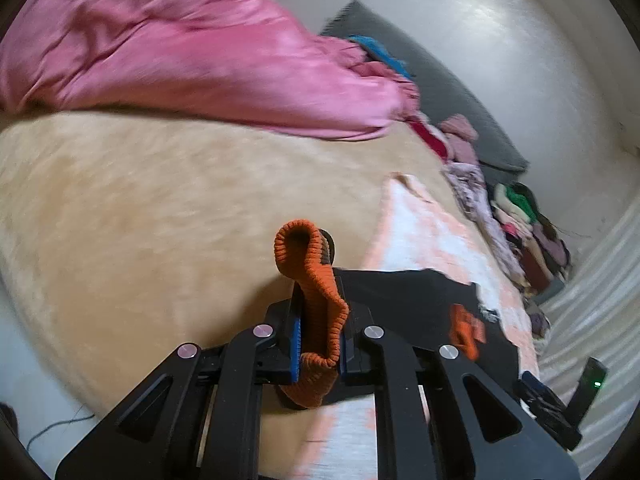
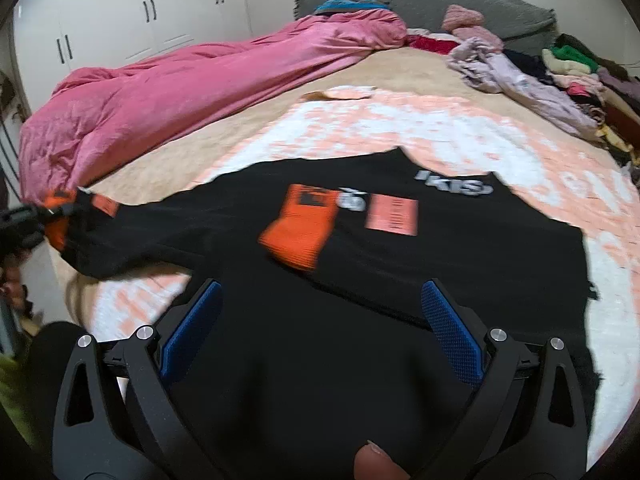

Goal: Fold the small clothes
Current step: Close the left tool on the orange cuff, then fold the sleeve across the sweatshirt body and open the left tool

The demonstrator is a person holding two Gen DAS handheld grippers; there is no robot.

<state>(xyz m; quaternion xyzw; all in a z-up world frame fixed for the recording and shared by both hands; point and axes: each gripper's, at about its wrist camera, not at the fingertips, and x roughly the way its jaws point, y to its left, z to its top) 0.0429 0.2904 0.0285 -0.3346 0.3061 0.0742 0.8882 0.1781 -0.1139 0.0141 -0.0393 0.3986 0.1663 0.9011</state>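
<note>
A black sweater [image 2: 440, 264] with orange ribbed cuffs lies spread on a pink-and-white blanket [image 2: 400, 128]. It has a white print [image 2: 454, 184] and an orange tag [image 2: 394, 214] near the chest. One sleeve is folded inward, so its orange cuff [image 2: 300, 232] rests on the body. My left gripper [image 1: 319, 312] is shut on the other orange cuff [image 1: 308, 264], which loops up above the pads. In the right wrist view that same grip [image 2: 44, 212] shows at the far left, holding the sleeve off the bed. My right gripper [image 2: 320, 292] hovers open over the sweater's lower part, with nothing between its pads.
A crumpled pink duvet [image 2: 160, 92] covers the left and far side of the beige bed [image 1: 140, 208]. Several loose clothes [image 2: 560, 72] are piled along the right edge, below the grey headboard [image 2: 420, 0]. White wardrobe doors [image 2: 120, 12] stand behind. A fingertip [image 2: 374, 464] shows at the bottom.
</note>
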